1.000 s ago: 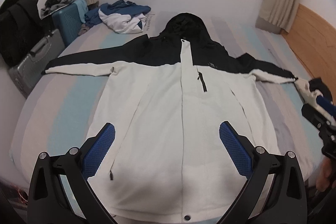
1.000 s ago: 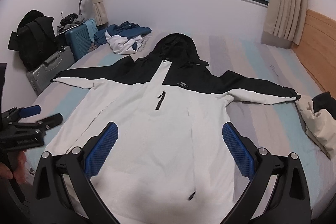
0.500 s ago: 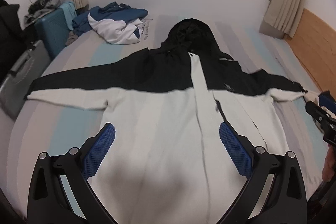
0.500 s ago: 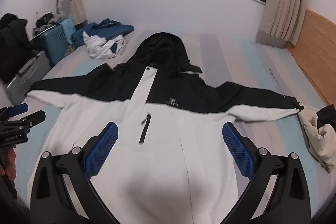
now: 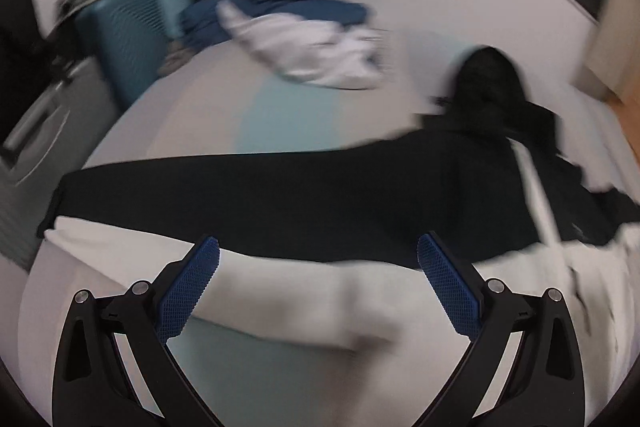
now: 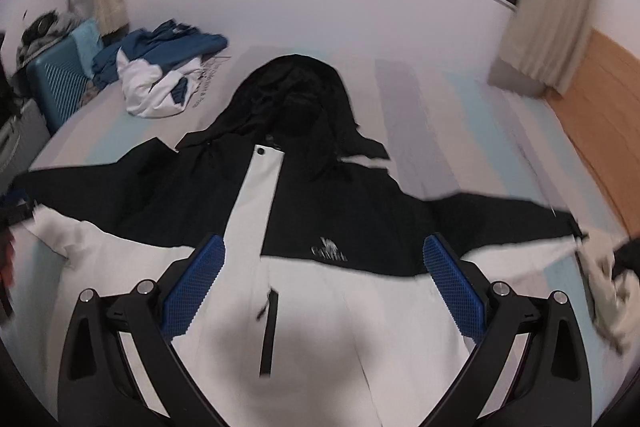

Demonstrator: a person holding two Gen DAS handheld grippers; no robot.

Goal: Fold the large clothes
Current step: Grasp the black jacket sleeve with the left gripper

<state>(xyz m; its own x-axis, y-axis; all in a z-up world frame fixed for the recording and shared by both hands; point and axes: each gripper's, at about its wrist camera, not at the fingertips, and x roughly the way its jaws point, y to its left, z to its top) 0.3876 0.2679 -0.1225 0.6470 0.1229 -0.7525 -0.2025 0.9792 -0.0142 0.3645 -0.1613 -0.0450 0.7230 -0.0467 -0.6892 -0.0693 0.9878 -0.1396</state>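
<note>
Black-and-white jacket [image 6: 304,227] lies spread flat on the bed [image 6: 460,131] ahead of both jaws; left gripper [image 5: 318,291] and right gripper [image 6: 324,291] spread wide, pinching nothing

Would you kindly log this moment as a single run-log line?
stage: approach | black-and-white hooded jacket: flat on striped bed, sleeves out | left gripper: open, over sleeve | right gripper: open, over chest | grasp: none

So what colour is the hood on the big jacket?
Black. The hood shows best in the right wrist view.
</note>
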